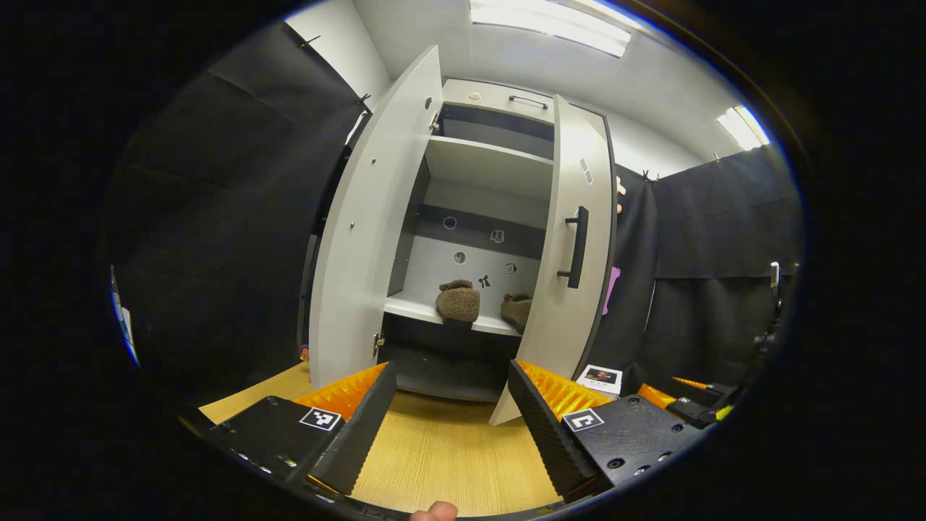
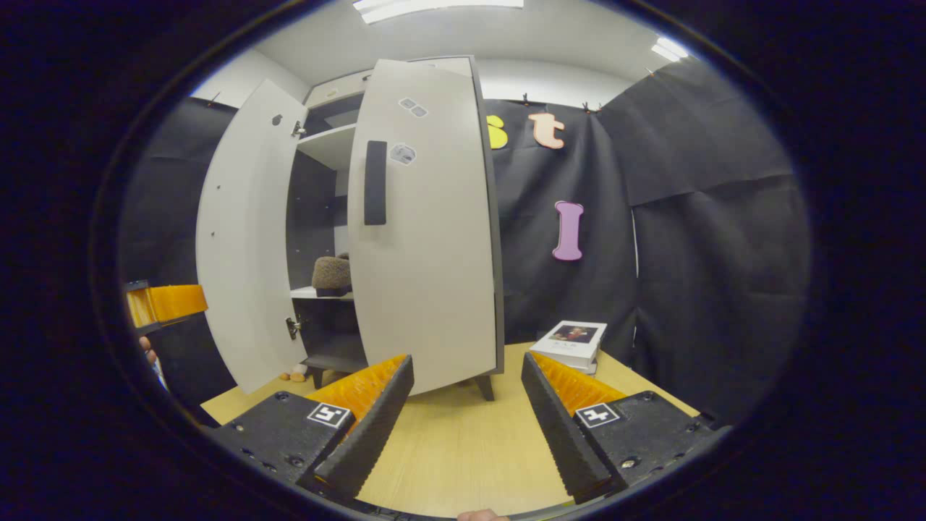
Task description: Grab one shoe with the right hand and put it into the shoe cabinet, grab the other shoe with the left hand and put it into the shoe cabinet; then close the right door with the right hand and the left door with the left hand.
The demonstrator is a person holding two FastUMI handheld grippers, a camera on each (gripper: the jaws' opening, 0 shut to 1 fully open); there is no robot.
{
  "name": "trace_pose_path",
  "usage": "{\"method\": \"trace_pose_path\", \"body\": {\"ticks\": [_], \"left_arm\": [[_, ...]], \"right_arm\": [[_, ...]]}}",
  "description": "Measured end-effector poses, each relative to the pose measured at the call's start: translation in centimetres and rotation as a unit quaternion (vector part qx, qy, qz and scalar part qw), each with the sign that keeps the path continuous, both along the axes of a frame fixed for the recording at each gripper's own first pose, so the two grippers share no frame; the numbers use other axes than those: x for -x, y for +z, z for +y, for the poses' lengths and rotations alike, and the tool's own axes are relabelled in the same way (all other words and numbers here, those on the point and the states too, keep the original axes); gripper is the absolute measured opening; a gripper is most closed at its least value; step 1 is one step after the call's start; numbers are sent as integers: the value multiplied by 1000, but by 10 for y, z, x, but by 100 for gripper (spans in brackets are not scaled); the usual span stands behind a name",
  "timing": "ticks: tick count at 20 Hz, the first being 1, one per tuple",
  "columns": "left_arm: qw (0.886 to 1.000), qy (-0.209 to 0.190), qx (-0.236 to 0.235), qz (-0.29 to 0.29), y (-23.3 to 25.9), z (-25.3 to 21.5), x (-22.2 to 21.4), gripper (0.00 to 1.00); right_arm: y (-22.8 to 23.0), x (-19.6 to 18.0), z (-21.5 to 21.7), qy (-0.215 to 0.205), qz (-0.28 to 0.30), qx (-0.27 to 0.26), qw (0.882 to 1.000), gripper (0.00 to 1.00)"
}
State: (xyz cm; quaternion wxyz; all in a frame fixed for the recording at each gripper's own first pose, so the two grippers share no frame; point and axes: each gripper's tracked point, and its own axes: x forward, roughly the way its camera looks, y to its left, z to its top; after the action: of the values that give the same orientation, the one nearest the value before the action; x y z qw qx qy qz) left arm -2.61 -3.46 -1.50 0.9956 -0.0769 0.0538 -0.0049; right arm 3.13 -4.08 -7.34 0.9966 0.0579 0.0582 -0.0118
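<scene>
Two fuzzy brown shoes (image 1: pixel 458 302) resting on pale grey cabinet (image 1: pixel 492 170) shelf; both grippers' jaws apart, empty; white book (image 2: pixel 571 341) beside right door (image 2: pixel 427 239).

Recording booth: black cloth walls (image 2: pixel 687 217) around a shoe cabinet (image 1: pixel 492 166).

two shoes (image 1: pixel 458 302) side by side on cabinet shelf (image 1: pixel 427 310), book (image 2: pixel 570 342) right of cabinet

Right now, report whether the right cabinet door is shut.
Partly open: the right door stands angled off the cabinet, both shoes visible past it.
</scene>
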Motion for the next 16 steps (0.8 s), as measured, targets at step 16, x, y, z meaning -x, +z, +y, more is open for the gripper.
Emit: {"method": "trace_pose_path", "body": {"ticks": [16], "left_arm": [[979,177,26,-97,119,256,-99,95]], "right_arm": [[-15,21,33,26,15,58,998,98]]}}
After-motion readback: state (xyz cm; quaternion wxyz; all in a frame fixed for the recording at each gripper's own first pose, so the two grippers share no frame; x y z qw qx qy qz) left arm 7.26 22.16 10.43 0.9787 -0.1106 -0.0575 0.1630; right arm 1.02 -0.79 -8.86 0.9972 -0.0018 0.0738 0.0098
